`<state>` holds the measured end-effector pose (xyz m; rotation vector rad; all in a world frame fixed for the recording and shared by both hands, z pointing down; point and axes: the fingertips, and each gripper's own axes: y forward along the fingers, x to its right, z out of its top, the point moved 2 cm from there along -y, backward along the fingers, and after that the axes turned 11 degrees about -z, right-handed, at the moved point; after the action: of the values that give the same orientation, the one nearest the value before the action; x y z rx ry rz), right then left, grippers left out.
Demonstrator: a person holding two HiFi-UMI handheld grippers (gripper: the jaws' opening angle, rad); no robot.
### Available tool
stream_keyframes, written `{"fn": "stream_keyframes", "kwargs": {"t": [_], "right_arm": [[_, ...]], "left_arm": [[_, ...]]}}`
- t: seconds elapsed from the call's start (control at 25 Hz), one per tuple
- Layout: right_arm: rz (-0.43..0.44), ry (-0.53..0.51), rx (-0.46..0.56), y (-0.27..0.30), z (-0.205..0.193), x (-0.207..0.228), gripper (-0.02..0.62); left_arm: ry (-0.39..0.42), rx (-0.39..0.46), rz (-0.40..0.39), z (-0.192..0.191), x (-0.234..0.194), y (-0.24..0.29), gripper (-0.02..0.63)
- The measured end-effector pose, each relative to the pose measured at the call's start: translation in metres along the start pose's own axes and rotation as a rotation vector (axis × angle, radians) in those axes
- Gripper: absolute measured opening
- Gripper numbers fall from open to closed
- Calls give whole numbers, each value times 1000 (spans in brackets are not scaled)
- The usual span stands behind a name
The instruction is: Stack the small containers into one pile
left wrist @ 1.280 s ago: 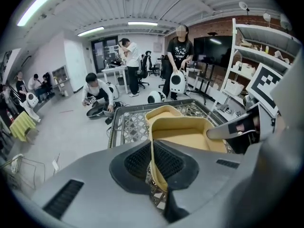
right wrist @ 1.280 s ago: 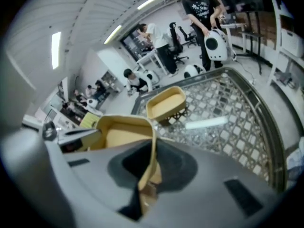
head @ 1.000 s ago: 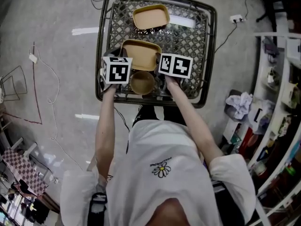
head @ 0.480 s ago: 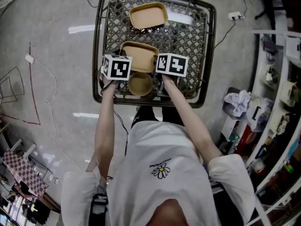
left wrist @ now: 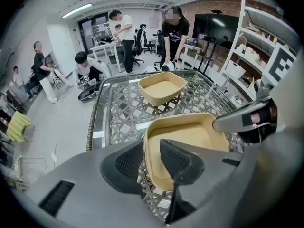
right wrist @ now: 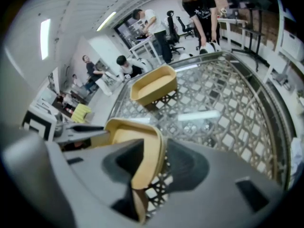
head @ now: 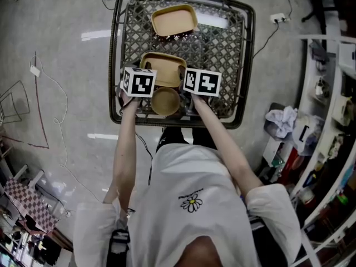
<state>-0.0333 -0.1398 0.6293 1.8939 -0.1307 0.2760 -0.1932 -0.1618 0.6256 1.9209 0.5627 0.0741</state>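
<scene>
Three tan containers sit on the lattice table [head: 118, 49]. A rectangular tub [head: 174, 20] stands at the far side. A second rectangular tub [head: 162, 65] lies nearer, and a round bowl [head: 166, 100] is just in front of it. My left gripper [left wrist: 146, 159] straddles the near tub's [left wrist: 190, 137] left rim. My right gripper [right wrist: 154, 163] straddles the same tub's [right wrist: 142, 141] right rim. Both pairs of jaws are opening, with the thin rim between the pads and gaps beside it. The marker cubes [head: 138, 82] [head: 202, 82] hide the fingertips from above.
The table's raised dark rim [head: 250, 54] runs all round. Shelving with clutter [head: 334, 104] stands to the right, and cables [head: 53, 99] trail over the floor at the left. Several people [left wrist: 123, 32] stand and crouch beyond the table's far end.
Both grippers stay at the near tub's two sides. Tub and cubes have shifted only slightly in the head view.
</scene>
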Motion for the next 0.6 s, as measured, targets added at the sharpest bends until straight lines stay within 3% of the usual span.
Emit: {"fn": "stream_keyframes", "kwargs": {"t": [0.36, 0.6], "right_arm": [[16, 1, 27, -9, 10, 4, 154], [29, -59, 178, -47, 45, -1, 153]], "left_arm": [[-44, 43, 5, 8, 1, -12, 150], [-84, 215, 4, 54, 13, -60, 150]]}}
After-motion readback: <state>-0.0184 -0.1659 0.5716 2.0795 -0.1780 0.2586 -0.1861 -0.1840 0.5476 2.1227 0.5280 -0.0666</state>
